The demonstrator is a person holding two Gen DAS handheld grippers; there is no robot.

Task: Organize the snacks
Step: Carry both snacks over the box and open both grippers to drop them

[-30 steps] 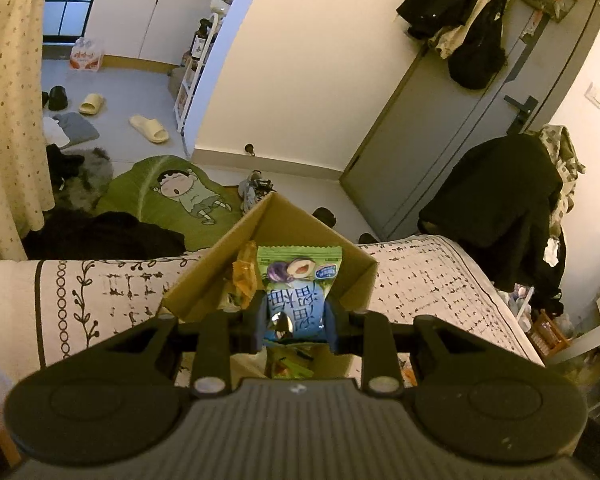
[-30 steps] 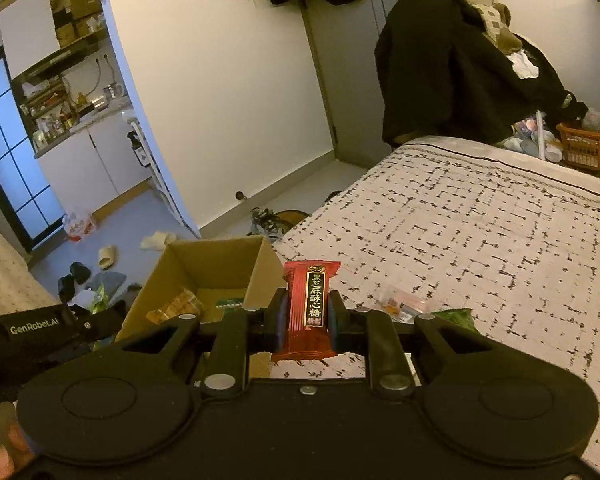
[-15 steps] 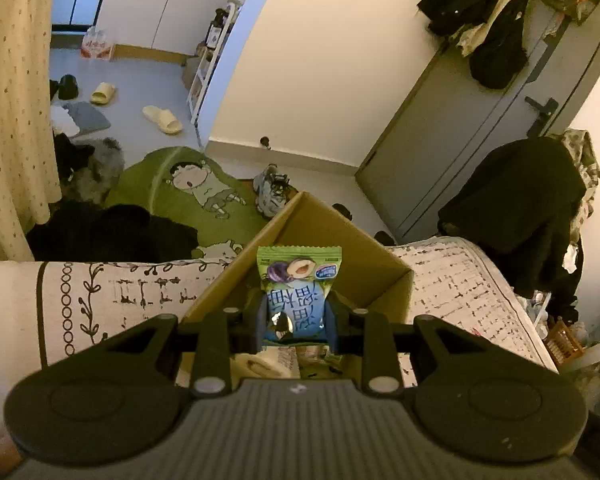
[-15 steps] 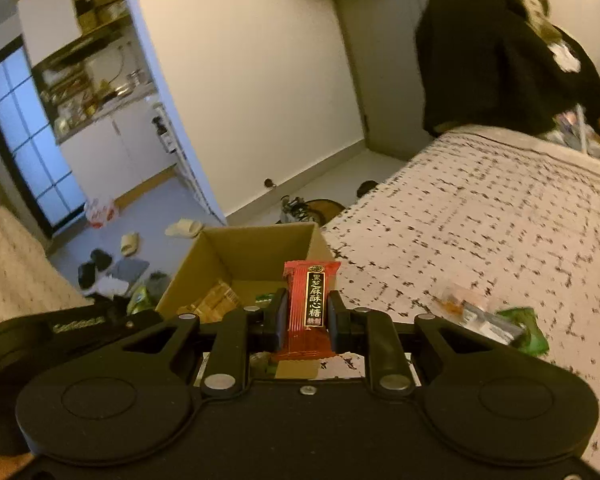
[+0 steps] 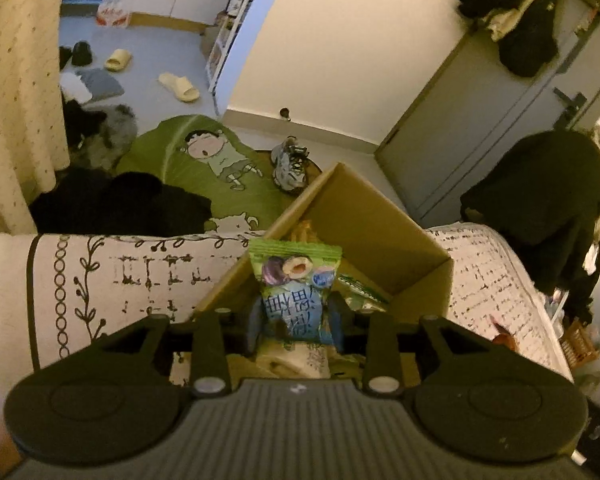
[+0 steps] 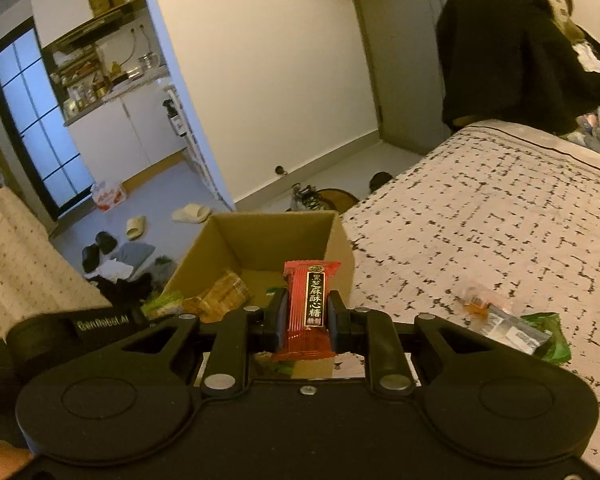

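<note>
Snacks are showing in both wrist views, loose and boxed.

Left wrist view: the left gripper (image 5: 296,316) is hanging over the open cardboard box (image 5: 380,236), which is sitting on the patterned bedspread (image 5: 132,280) at the bed's edge. A green-and-blue plum packet (image 5: 296,280) is standing upright between the blue pads (image 5: 255,320). The jaws have just been opening; the packet is sitting between them, and whether the pads are pressing on it cannot be told. Other wrappers are lying inside the box beneath the packet. On the floor beyond the bed, a green cartoon mat (image 5: 204,160) and a pair of sneakers (image 5: 290,164) are lying.

Right wrist view: the right gripper (image 6: 309,312) is clamping narrowly on a red sesame candy bar (image 6: 310,304), held upright at the near right corner of the cardboard box (image 6: 268,236). An orange-brown wrapped snack (image 6: 220,296) is lying on the box floor. On the bedspread (image 6: 480,220) to the right, well apart from the box, a small orange candy (image 6: 476,302), a silver packet (image 6: 512,330) and a green packet (image 6: 552,340) are lying together.
</note>
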